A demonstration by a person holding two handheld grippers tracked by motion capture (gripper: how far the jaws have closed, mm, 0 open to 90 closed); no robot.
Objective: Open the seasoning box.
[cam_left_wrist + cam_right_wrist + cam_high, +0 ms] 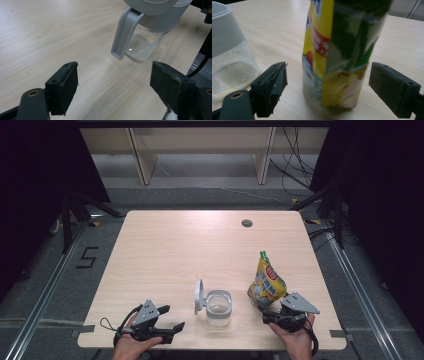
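A clear jar (219, 309) with a grey collar and its flip lid (199, 296) swung up stands near the table's front edge. In the left gripper view the jar (145, 43) lies ahead and to the right, a thin layer of white grains at its bottom. My left gripper (172, 320) is open, left of the jar, holding nothing. A yellow and green snack bag (266, 284) stands upright right of the jar. My right gripper (267, 314) is open, its jaws on either side of the bag (337, 57) without touching it.
The light wooden table (190, 245) has a round cable hole (246, 223) at the back right. Black curtains flank both sides, and cables lie on the floor behind the table.
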